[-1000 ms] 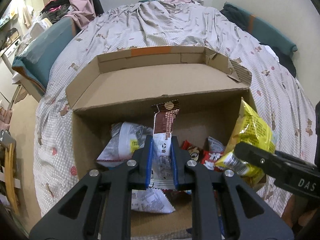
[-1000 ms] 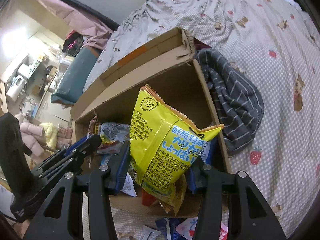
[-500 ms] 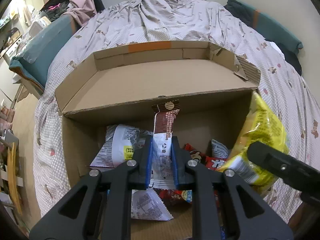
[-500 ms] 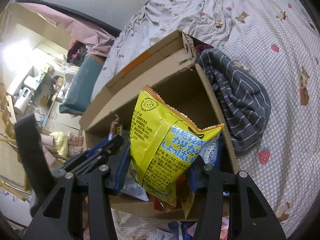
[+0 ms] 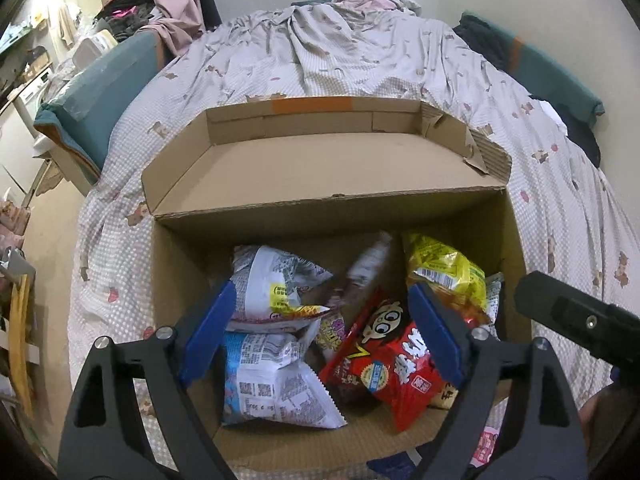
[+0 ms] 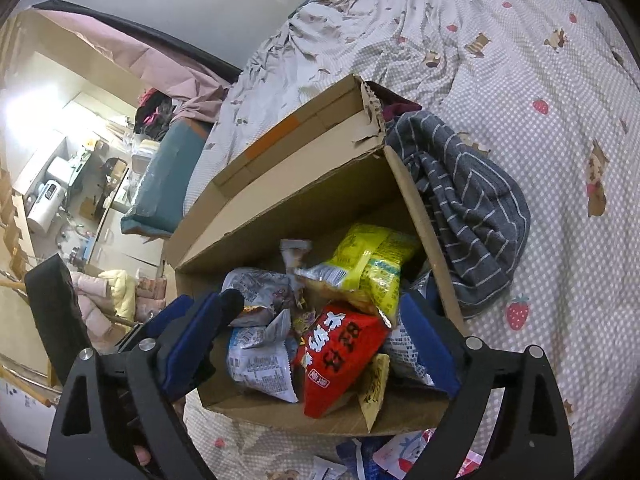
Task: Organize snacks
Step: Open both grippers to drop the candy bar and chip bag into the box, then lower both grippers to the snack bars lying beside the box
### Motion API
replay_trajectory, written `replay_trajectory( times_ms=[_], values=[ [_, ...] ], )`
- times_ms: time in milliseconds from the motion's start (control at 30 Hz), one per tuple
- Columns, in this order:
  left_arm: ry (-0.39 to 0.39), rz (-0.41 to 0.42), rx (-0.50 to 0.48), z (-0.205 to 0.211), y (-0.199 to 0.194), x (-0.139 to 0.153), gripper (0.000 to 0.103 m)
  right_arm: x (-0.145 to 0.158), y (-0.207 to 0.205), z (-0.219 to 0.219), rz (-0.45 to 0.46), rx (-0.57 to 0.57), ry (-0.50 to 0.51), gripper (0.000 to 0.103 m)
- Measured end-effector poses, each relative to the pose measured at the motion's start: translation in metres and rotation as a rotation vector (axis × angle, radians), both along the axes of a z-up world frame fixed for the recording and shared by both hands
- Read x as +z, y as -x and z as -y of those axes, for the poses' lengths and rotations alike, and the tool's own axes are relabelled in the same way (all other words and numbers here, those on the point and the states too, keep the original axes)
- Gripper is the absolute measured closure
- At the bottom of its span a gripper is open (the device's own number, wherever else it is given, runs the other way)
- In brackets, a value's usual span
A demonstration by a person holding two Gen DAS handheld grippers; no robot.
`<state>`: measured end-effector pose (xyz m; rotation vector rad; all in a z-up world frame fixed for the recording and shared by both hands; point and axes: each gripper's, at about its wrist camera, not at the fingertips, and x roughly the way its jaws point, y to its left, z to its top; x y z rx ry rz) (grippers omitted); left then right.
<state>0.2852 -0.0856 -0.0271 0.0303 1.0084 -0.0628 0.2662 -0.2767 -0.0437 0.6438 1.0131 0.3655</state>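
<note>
The cardboard box [image 5: 328, 216] sits open on the bed [image 5: 360, 60], flap folded back toward the top of the frame so snacks can drop straight in. The yellow packet [image 5: 444, 268] lies at the box's right side, the red packet [image 5: 384, 344] in the lower middle, white bags [image 5: 276, 280] at the left. My left hand-held gripper [image 5: 320, 336] has just been opening and hangs spread above the pile, nothing between its pads. My right hand-held gripper [image 6: 316, 340] has just been opening too, wide apart and empty.
</note>
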Motion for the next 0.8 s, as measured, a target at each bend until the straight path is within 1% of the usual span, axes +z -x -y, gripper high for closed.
replay_trajectory(
  times_ms=[300,567,800],
  values=[
    [-0.016,0.018,-0.004,-0.002,0.016,0.013,0.017,0.011,0.014,0.003,0.019,0.011,0.014,0.009],
    [0.012,0.035,0.0,-0.011,0.042,0.027,0.017,0.022,0.037,0.007,0.025,0.008,0.034,0.009],
    [0.03,0.113,-0.008,-0.022,0.079,0.049,0.017,0.028,0.072,0.005,0.034,0.034,0.073,0.009]
  ],
)
